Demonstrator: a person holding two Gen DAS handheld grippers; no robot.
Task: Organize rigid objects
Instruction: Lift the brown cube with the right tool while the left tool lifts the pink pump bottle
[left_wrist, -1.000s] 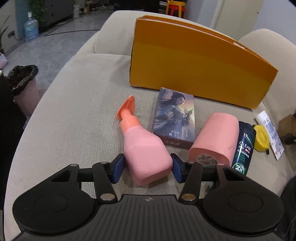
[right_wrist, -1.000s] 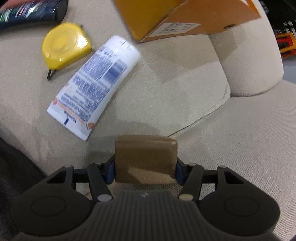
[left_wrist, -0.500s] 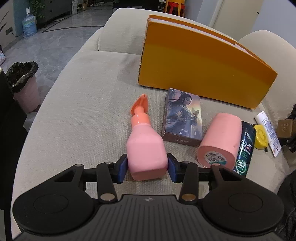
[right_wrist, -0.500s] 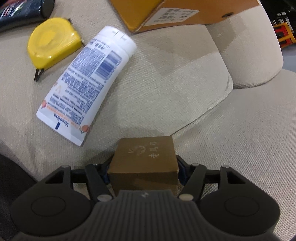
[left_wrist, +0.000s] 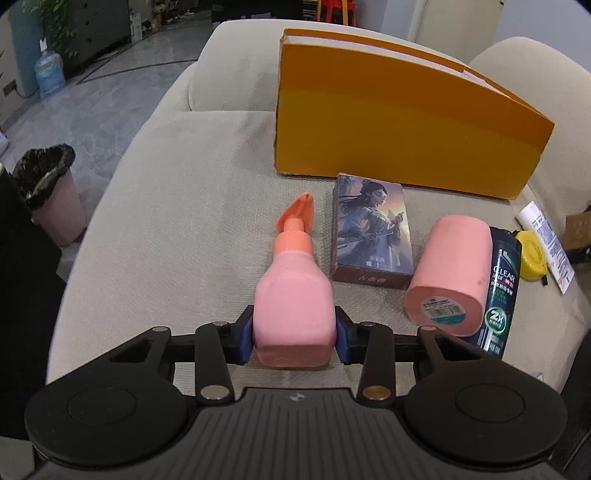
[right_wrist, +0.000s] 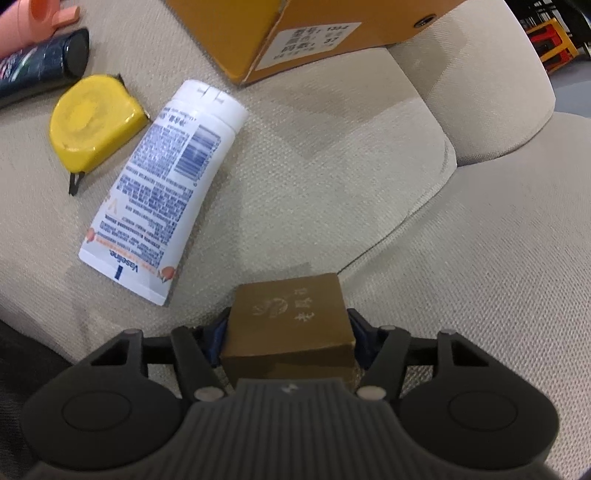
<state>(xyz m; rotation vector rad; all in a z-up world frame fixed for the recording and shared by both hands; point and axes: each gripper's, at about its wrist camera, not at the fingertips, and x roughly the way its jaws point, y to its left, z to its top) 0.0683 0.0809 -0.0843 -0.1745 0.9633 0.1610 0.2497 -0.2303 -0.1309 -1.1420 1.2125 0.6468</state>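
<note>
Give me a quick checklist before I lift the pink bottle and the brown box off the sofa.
1. Left gripper fingers closing on both sides of the pink pump bottle: ok.
2. Right gripper fingers closing around the brown box: ok.
3. Firmness of either grip: cannot tell.
4. Bottle clear of the picture box: ok.
5. Brown box clear of the white tube: ok.
6. Orange box open on top: cannot tell.

a lounge-like room: beige sofa (left_wrist: 207, 206), tiled floor (left_wrist: 110, 99), lined bin (left_wrist: 48, 188).
</note>
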